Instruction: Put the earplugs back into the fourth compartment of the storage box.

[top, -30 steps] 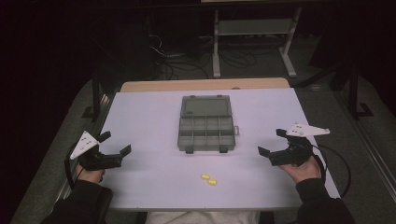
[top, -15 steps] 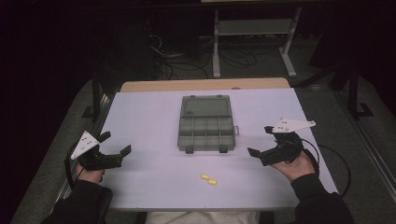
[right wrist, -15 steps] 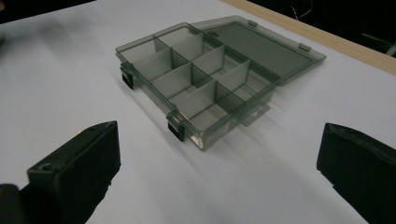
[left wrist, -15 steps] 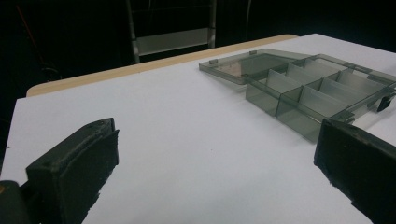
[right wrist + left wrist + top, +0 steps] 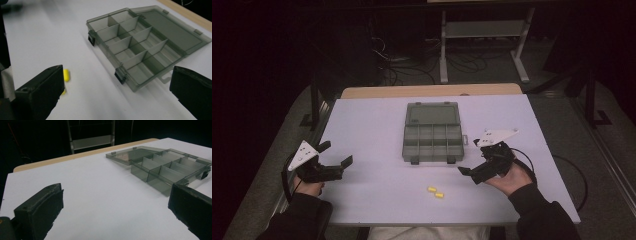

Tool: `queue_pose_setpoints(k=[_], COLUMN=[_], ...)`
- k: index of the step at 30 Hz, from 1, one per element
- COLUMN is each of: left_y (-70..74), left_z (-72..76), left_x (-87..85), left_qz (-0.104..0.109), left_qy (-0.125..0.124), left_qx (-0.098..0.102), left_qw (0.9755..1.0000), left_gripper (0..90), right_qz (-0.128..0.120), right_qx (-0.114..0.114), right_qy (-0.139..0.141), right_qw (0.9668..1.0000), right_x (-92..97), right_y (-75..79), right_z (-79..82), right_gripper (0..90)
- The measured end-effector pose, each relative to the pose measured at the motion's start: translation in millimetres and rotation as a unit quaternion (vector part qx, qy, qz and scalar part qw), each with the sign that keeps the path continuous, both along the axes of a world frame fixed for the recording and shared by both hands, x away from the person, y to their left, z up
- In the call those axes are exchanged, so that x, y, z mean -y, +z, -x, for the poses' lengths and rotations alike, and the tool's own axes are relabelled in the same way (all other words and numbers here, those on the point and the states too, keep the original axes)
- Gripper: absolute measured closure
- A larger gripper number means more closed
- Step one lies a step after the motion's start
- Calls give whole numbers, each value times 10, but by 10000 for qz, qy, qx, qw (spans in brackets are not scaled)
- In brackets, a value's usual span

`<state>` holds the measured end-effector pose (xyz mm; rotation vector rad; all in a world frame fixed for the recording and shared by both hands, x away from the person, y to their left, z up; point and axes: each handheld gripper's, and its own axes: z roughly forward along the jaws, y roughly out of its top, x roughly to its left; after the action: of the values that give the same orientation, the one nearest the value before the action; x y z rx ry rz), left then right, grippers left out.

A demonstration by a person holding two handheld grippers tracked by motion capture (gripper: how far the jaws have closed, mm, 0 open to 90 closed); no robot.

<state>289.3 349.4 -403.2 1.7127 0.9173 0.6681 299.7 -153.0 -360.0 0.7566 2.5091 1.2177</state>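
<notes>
Both the left gripper and the right gripper hover with jaws wide and empty over the desk, flanking the open compartment box and two yellow pieces.

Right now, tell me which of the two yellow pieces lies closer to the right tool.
The right-hand yellow piece, on the side toward the right tool. Its twin, the left yellow piece, lies just beyond it, farther from that tool.
</notes>
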Motion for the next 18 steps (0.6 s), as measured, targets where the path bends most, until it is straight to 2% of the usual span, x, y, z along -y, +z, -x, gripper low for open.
queue_pose_setpoints(k=[9,18], left_y=[-3,5], left_z=[-1,4], left_x=[4,2], left_qz=[-24,-24], left_qy=[-5,12], left_qx=[-16,12], left_qw=[10000,10000], left_gripper=[0,0], right_qz=[256,497], right_qx=[-130,-341], right_qy=[303,586], right_qw=[9991,9965], right_x=[-208,-400], right_y=[-62,-210], right_z=[30,45], right_gripper=[0,0])
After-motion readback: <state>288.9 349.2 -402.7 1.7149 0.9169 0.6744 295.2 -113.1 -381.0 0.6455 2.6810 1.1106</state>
